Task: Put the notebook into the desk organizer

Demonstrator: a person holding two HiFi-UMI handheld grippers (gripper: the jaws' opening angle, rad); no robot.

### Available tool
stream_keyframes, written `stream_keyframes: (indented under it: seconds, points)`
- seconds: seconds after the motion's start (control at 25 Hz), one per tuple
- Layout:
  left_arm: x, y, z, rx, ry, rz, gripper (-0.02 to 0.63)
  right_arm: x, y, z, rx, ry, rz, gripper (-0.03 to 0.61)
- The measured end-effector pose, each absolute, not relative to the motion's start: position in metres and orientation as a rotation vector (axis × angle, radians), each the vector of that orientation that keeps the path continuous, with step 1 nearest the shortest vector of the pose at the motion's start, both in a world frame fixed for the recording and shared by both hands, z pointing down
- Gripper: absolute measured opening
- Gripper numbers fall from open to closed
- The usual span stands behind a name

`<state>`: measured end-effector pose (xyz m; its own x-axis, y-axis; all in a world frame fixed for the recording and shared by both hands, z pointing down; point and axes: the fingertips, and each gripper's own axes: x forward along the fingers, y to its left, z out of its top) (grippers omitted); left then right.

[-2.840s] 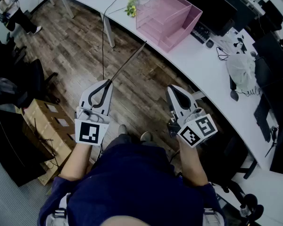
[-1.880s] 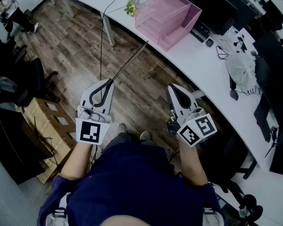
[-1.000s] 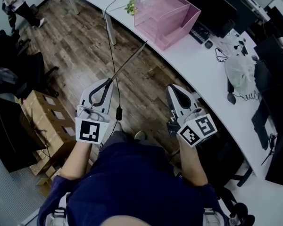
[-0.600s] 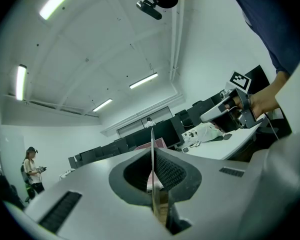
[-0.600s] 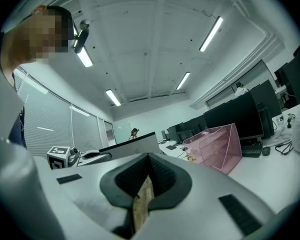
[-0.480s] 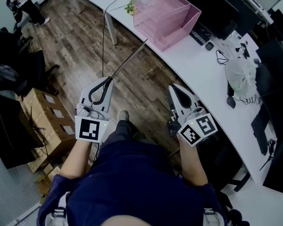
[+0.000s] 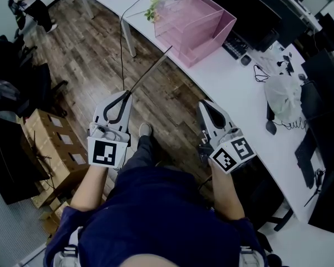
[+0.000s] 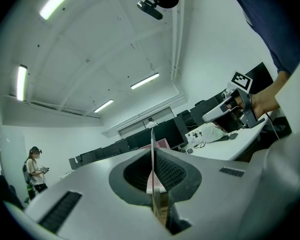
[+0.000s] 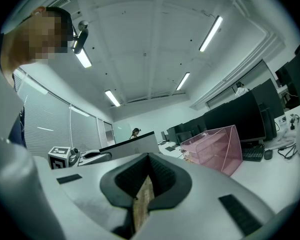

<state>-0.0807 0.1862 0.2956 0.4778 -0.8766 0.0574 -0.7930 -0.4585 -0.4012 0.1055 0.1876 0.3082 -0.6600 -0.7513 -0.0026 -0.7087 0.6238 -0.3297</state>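
In the head view my left gripper [image 7: 125,95] is shut on the near edge of a thin notebook [image 7: 150,70]. The notebook is seen edge-on, slanting up toward the pink desk organizer [image 7: 197,18] on the white desk [image 7: 234,77]. Its far tip stops short of the desk edge, over the wood floor. The left gripper view shows the notebook [image 8: 152,151] as a thin upright blade between the closed jaws. My right gripper [image 7: 203,105] is shut with nothing in it, level beside the left. From the right gripper view the organizer [image 9: 215,146] lies ahead to the right.
A keyboard [image 7: 234,43] and monitors sit behind the organizer, with a white plastic bag [image 7: 281,90] further right on the desk. Cardboard boxes [image 7: 50,143] and a dark chair [image 7: 22,88] stand on the floor at left. Another person [image 7: 28,4] stands far off at top left.
Both grippers have moved forward together toward the desk, and the organizer now sits nearer. A foot has stepped forward below. The left gripper keeps its hold on the notebook.
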Motion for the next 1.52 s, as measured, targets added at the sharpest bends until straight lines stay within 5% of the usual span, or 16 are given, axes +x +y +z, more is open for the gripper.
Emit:
stream_keyframes:
  seconds: [1.52]
  points:
    - [-0.137, -0.04, 0.32, -2.533, 1.304, -0.361, 0.034, 0.037, -0.02, 0.333, -1.351, 2.679, -0.564, 0.005]
